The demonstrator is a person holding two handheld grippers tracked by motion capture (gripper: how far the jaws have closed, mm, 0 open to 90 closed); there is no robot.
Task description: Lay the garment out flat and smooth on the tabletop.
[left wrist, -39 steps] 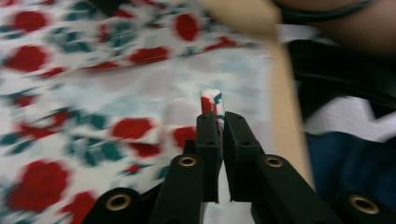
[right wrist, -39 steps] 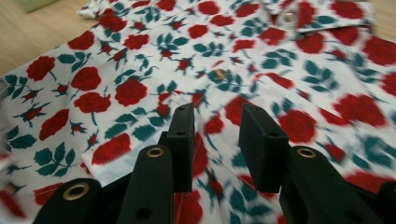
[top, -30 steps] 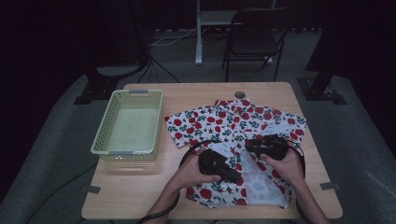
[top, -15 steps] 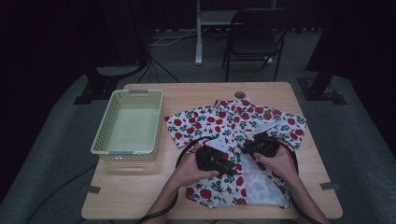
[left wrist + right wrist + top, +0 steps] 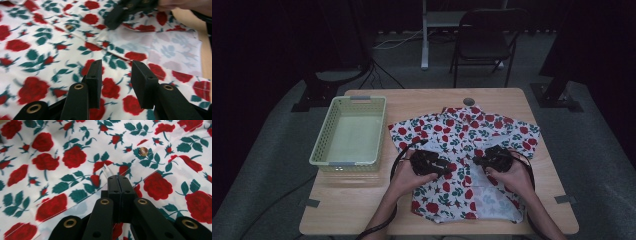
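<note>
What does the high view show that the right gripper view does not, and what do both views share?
High view alone: the green basket, the wooden table, a chair behind it, both hands, and the left claw over the shirt. Right gripper view alone: a brown button close up and the right claw with its jaws pressed together at a fold's edge. Both share the rose-print shirt.
</note>
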